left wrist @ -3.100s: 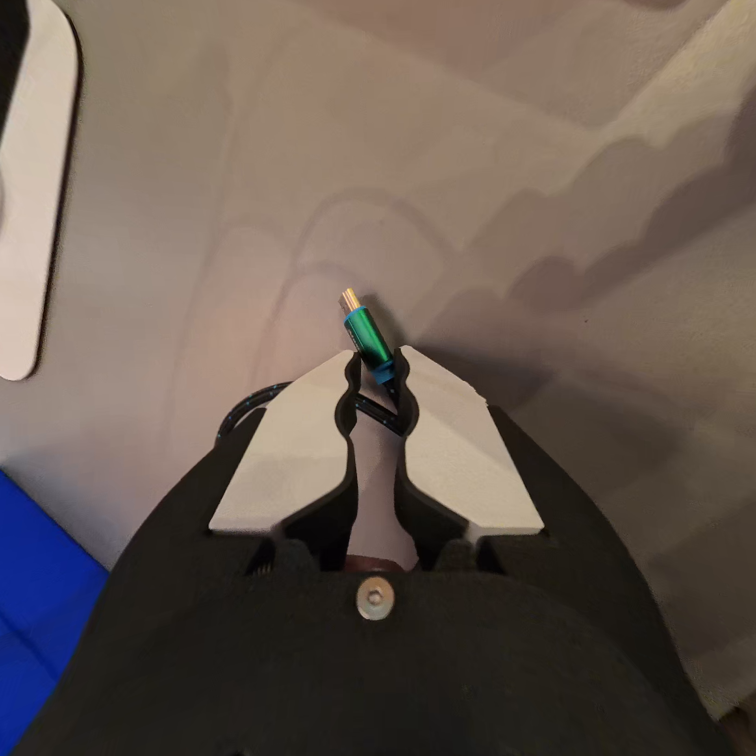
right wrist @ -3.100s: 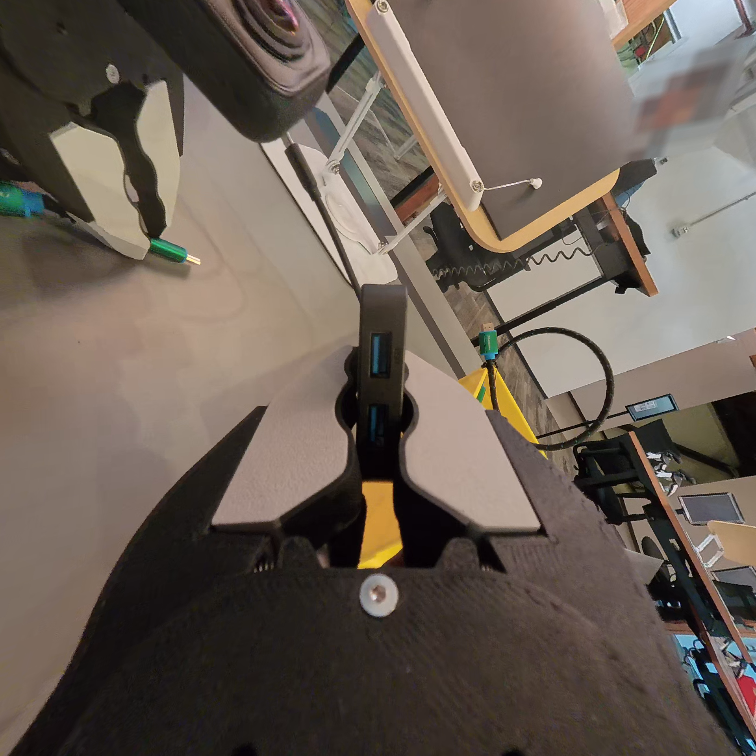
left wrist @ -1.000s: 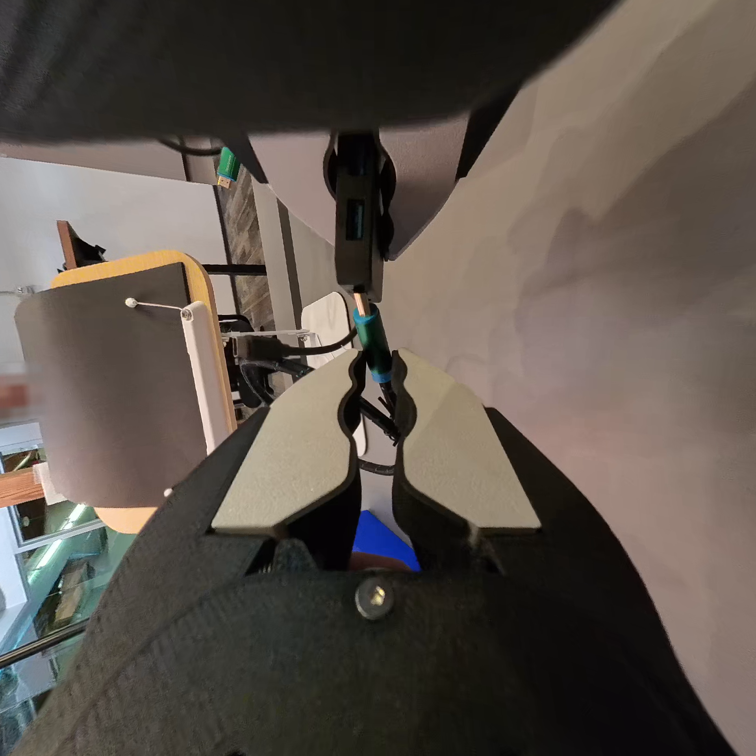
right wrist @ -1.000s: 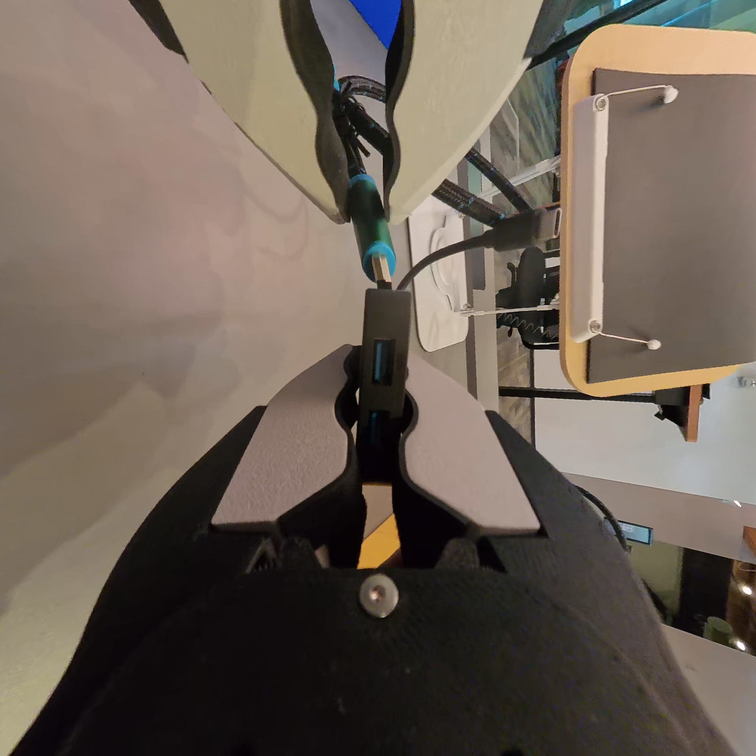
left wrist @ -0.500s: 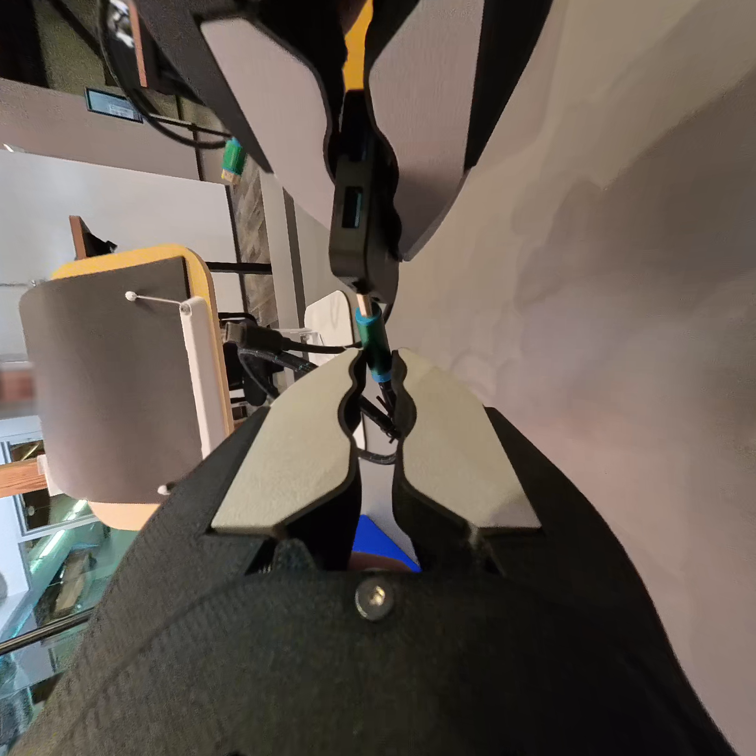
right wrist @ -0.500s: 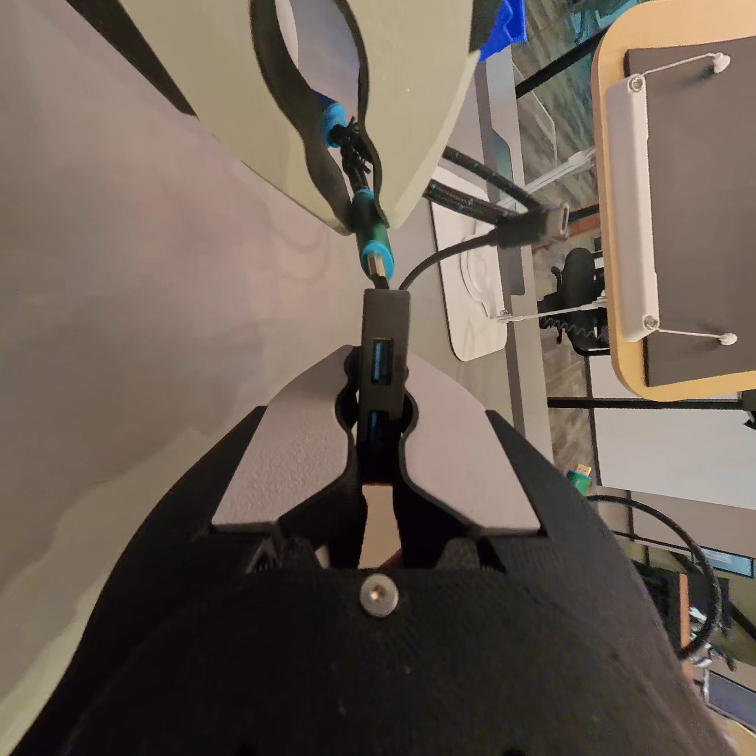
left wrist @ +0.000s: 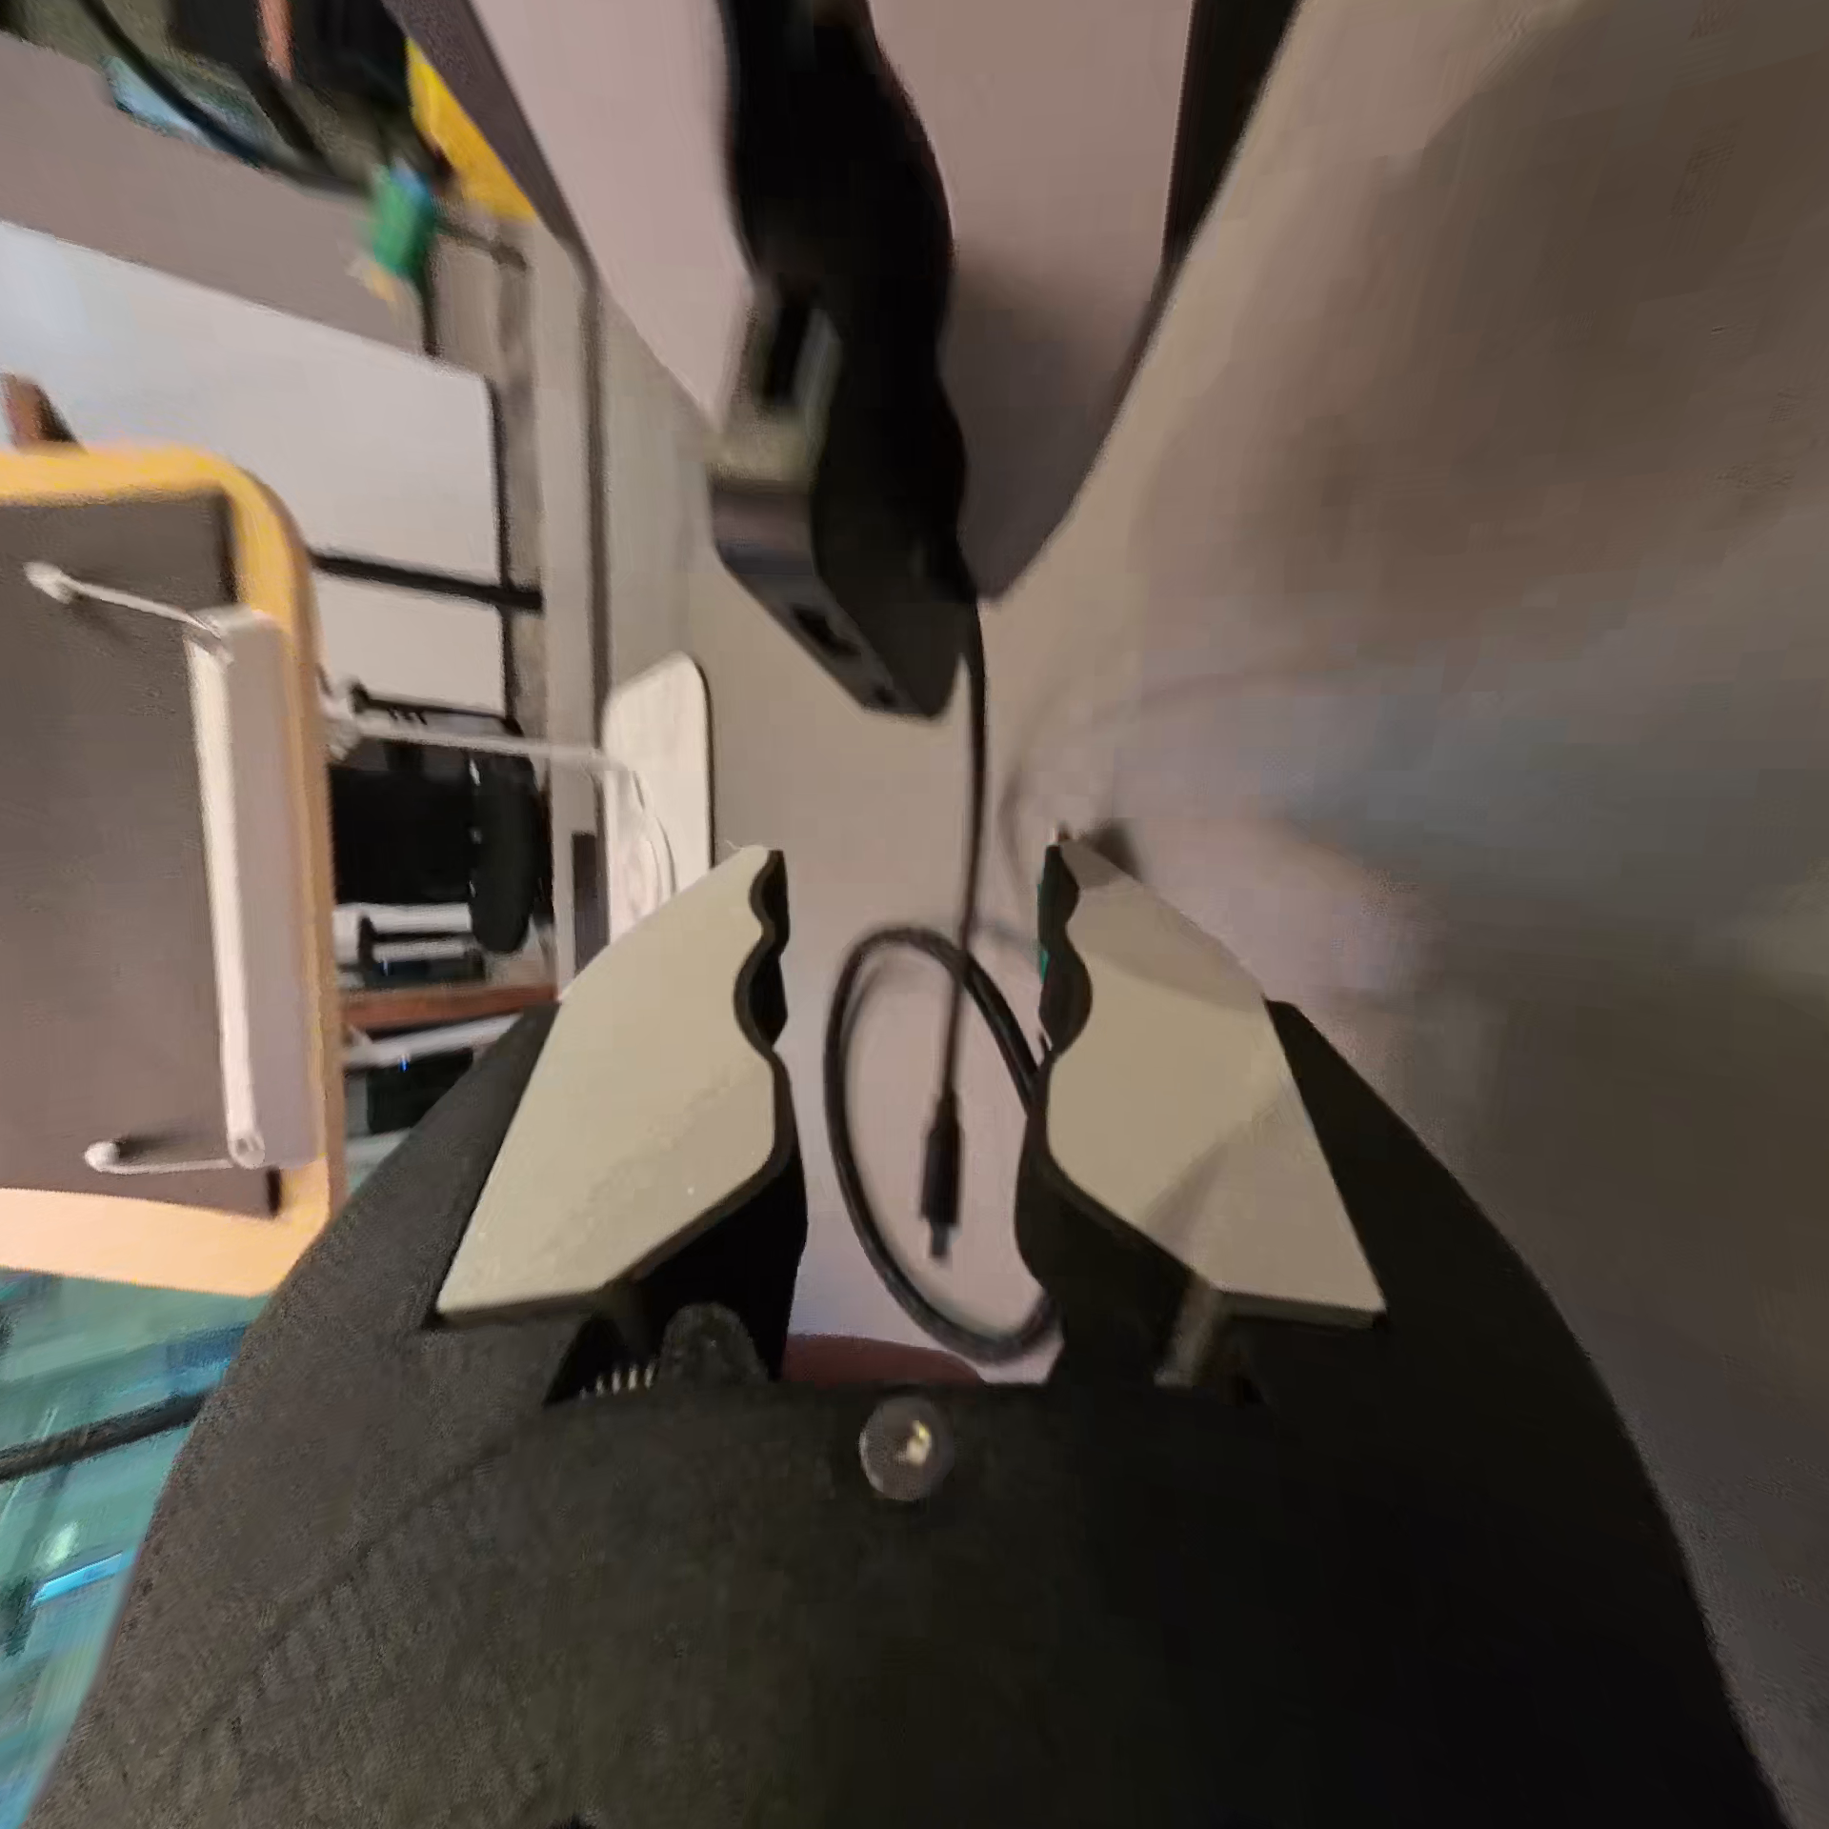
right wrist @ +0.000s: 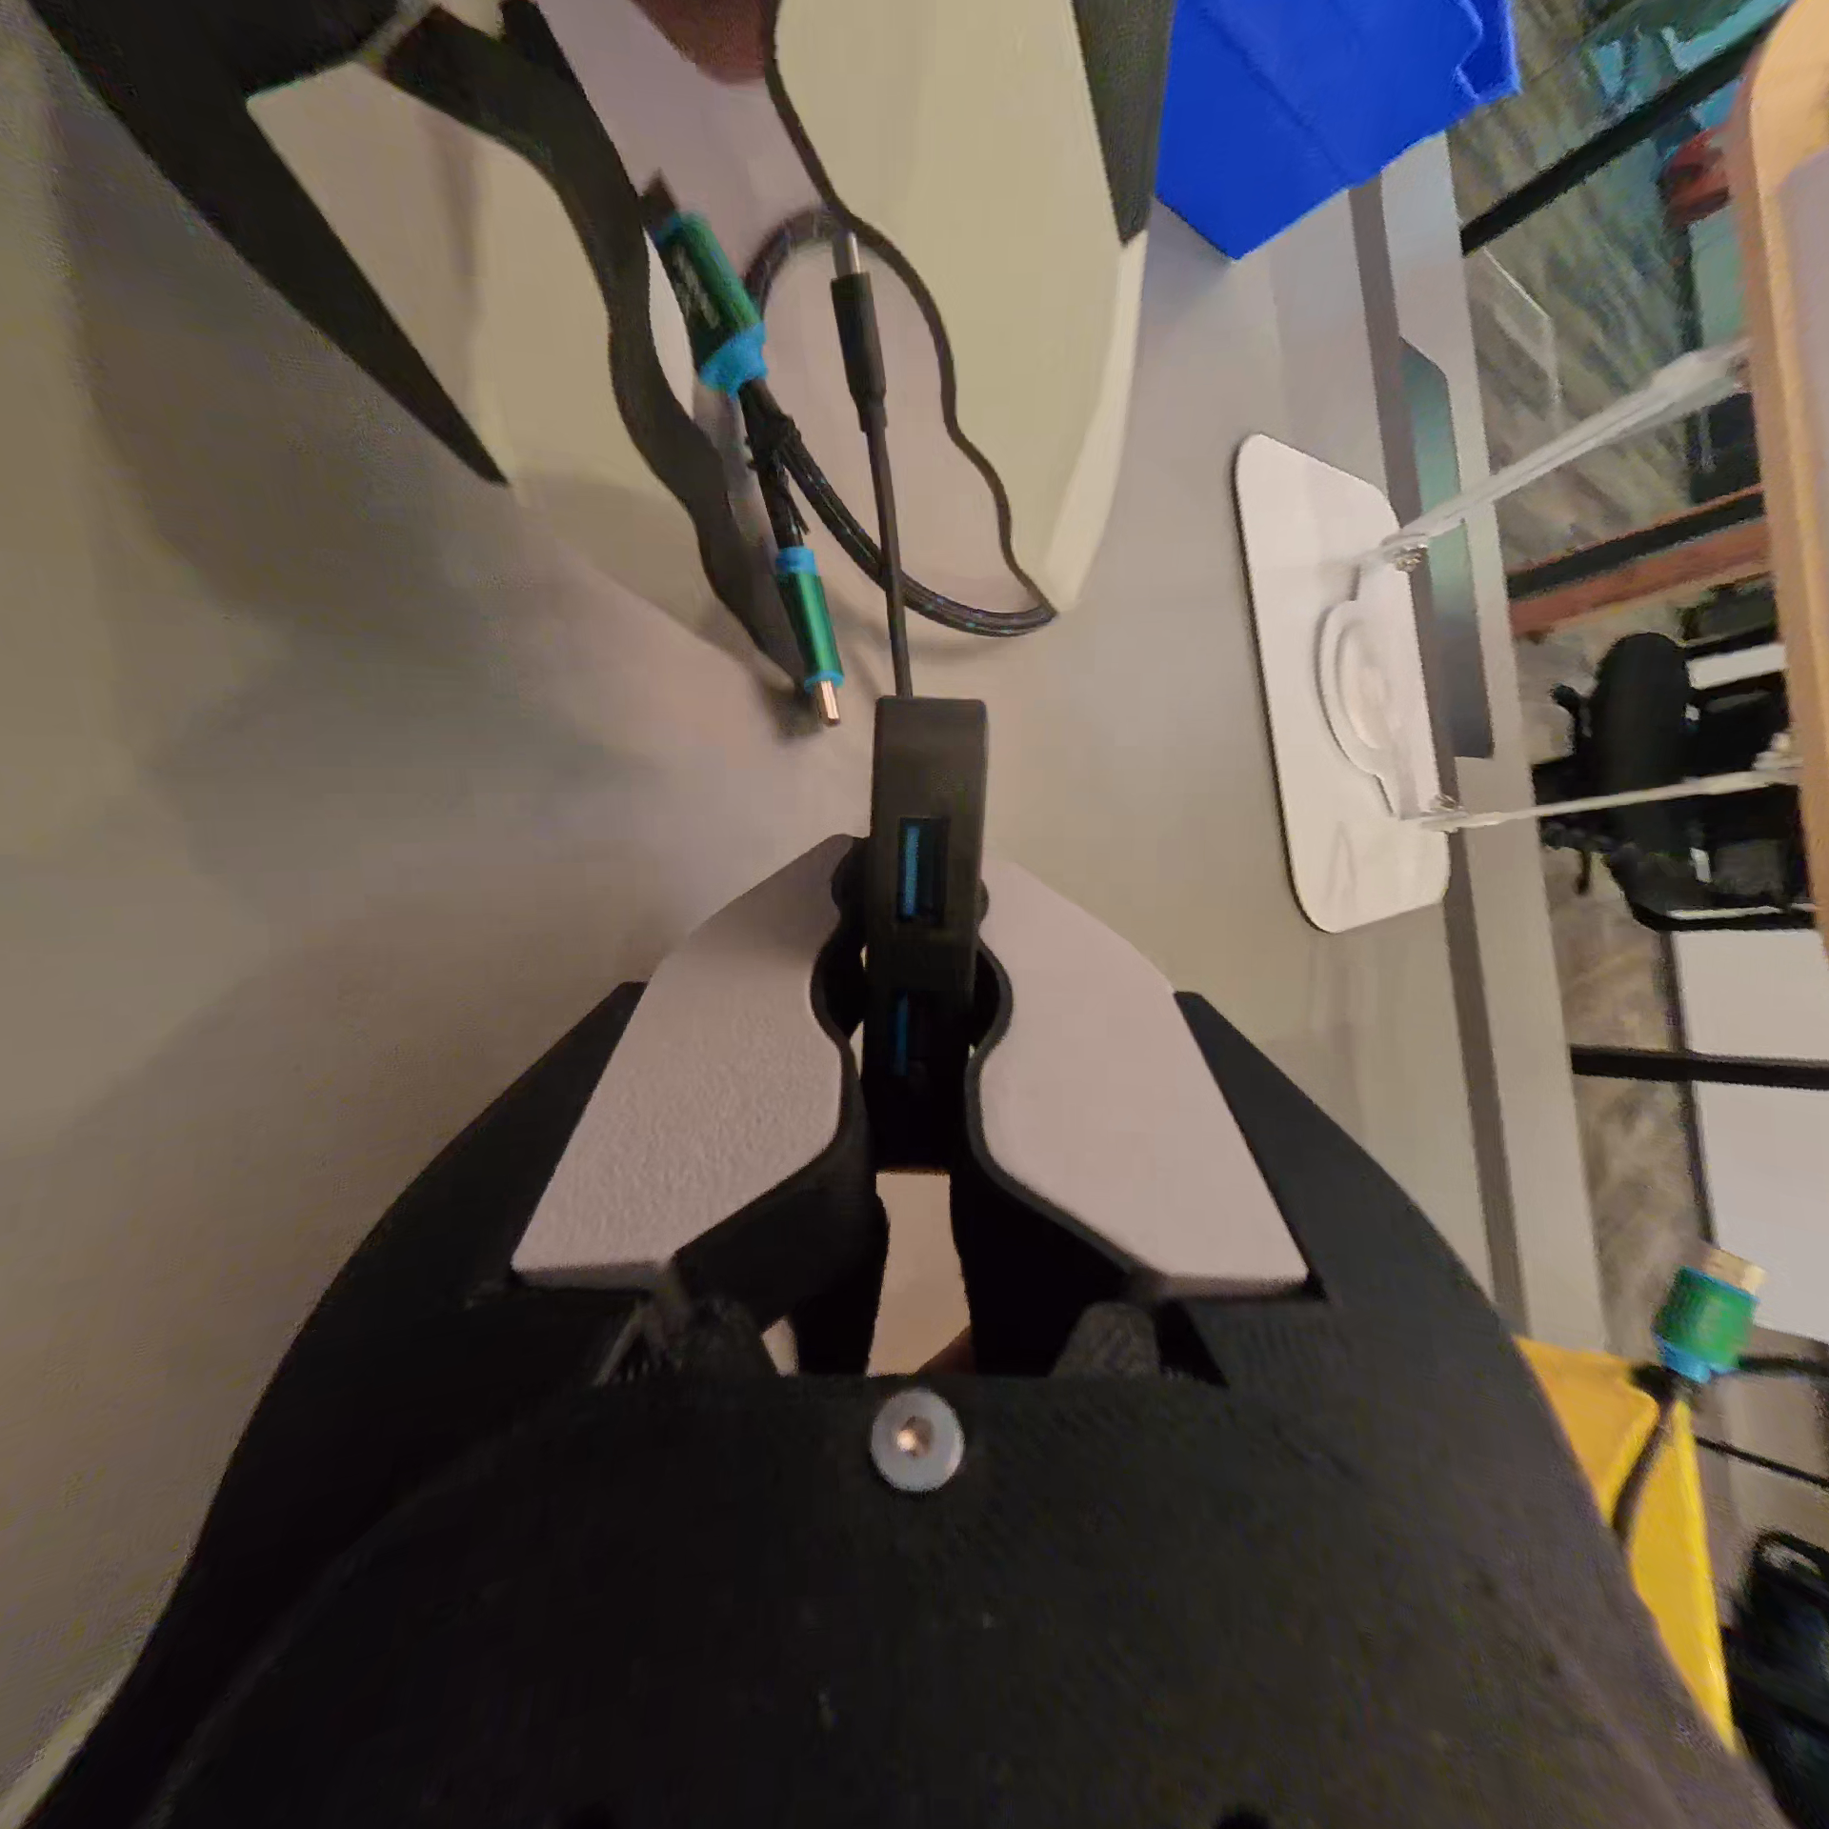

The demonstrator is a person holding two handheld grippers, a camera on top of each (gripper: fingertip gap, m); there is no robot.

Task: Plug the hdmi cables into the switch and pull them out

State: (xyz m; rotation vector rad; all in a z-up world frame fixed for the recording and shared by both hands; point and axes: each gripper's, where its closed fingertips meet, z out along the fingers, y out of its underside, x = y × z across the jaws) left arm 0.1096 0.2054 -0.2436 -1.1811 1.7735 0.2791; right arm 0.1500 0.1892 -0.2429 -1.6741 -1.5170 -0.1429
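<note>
My right gripper (right wrist: 925, 861) is shut on the black switch (right wrist: 925, 782), which juts out past the fingertips. The switch's own thin black cable hangs free and ends in a small plug (right wrist: 856, 297). My left gripper (left wrist: 915, 861) is open and empty, and that cable and plug (left wrist: 938, 1158) show in the gap between its jaws. A green HDMI plug (right wrist: 812, 633) with blue rings lies loose beside one left finger, its gold tip a little short of the switch. A second green plug (right wrist: 708, 297) on the same braided cable lies behind it. The left wrist view is blurred and shows the switch (left wrist: 841, 594) above.
The grey table (right wrist: 297, 693) carries a white pad (right wrist: 1336, 693), a clear acrylic stand (right wrist: 1584, 416) and a blue bin (right wrist: 1306, 119) near its edge. Another green plug (right wrist: 1707, 1326) hangs over a yellow object (right wrist: 1623, 1485). A wood-edged chair (left wrist: 148, 891) stands beyond the table.
My left gripper has opened and let go of the green HDMI plug, which is now out of the switch. The two grippers have drawn apart. The right gripper still holds the switch.
</note>
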